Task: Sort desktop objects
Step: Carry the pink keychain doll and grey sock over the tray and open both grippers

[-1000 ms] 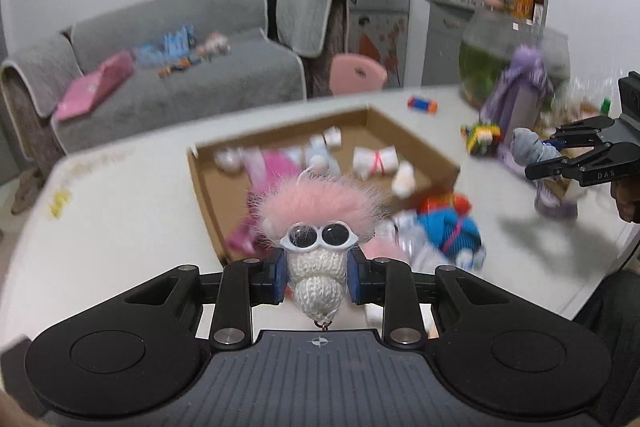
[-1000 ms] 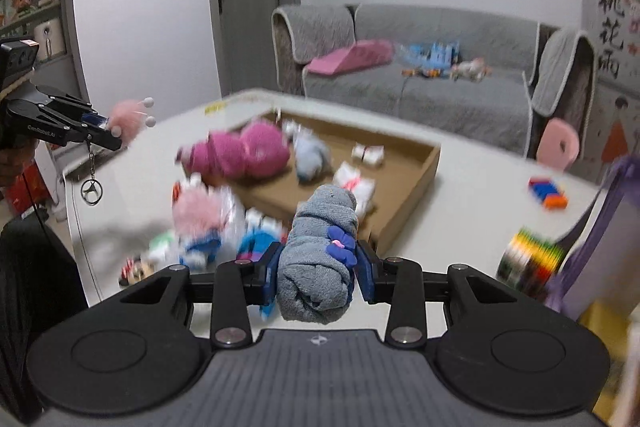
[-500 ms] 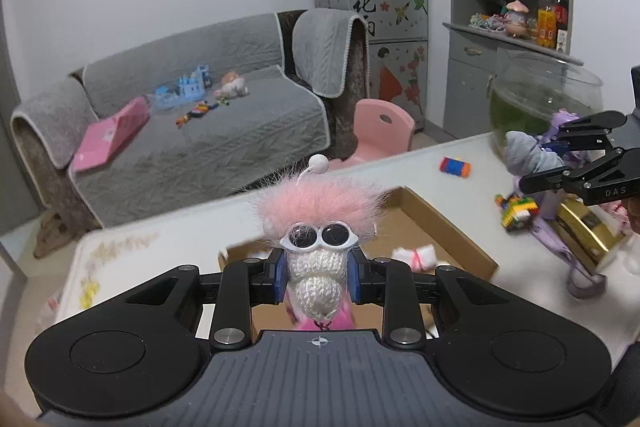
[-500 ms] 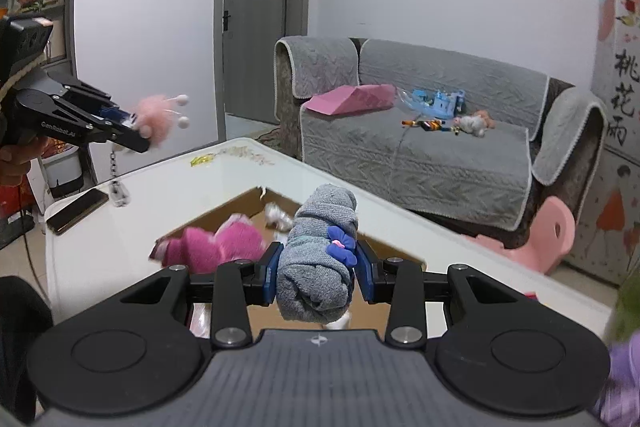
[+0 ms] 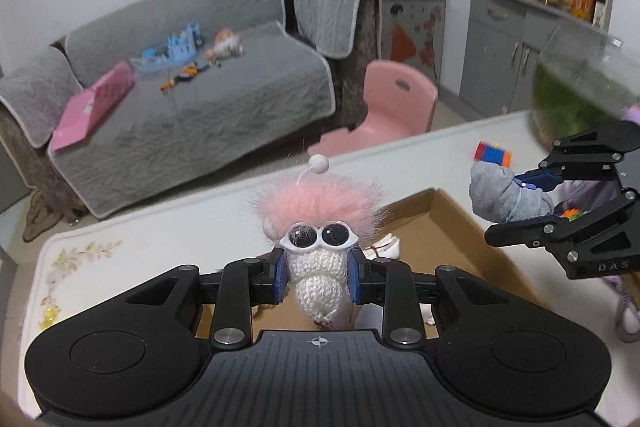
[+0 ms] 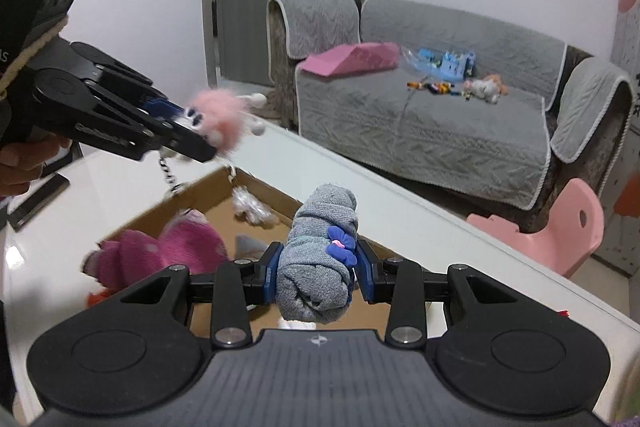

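My left gripper point(image 5: 318, 273) is shut on a pink-haired knitted doll keychain point(image 5: 318, 223) with white sunglasses, held above the open cardboard box point(image 5: 452, 227). It also shows in the right wrist view point(image 6: 218, 121), its chain hanging over the box. My right gripper point(image 6: 318, 277) is shut on a rolled grey sock point(image 6: 320, 259) with a blue flower, above the box's point(image 6: 204, 191) near side. The right gripper point(image 5: 532, 203) with the sock point(image 5: 500, 195) shows at the right of the left wrist view. A magenta plush point(image 6: 168, 251) and a small white toy point(image 6: 252, 209) lie in the box.
The box sits on a white table point(image 5: 120, 267). A coloured block point(image 5: 492, 153), a glass fish bowl point(image 5: 580, 95) and a purple item point(image 5: 624, 311) are on its right side. A phone point(image 6: 36, 199) lies at the table's left. A grey sofa point(image 5: 180, 99) and pink chair point(image 5: 396, 107) stand beyond.
Both grippers have moved in over the box and closer to each other, each still holding its object. The views first tilted up from the table, then dipped back toward the box.
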### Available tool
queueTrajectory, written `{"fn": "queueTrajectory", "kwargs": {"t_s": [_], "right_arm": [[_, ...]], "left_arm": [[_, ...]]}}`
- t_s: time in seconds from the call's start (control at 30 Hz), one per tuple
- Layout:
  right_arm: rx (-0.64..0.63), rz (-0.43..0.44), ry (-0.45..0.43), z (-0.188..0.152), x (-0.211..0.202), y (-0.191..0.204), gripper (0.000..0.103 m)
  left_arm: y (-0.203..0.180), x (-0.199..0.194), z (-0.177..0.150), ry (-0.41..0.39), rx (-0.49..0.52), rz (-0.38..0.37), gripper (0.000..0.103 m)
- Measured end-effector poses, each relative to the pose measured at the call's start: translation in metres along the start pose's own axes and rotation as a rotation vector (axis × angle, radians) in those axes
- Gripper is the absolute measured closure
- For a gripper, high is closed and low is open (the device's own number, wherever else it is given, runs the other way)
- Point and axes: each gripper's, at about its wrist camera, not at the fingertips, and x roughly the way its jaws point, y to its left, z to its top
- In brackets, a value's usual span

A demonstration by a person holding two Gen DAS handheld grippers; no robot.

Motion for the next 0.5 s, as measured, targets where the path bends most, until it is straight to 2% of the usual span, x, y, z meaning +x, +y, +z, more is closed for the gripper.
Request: {"fn": "queueTrajectory", "kwargs": {"t_s": [0.2,0.5], "right_arm": [[-0.004,-0.007,0.052,-0.004,0.026,-0.006,0.068],[-0.025,-0.033,0.140,-0.017,0.056,-0.008,0.068]], "left_arm": [[0.000,0.042,-0.004,0.050,-0.001,-0.006,0.069],[-0.005,0.084,-0.006,0.114,0.002,0.002,0.068]]}}
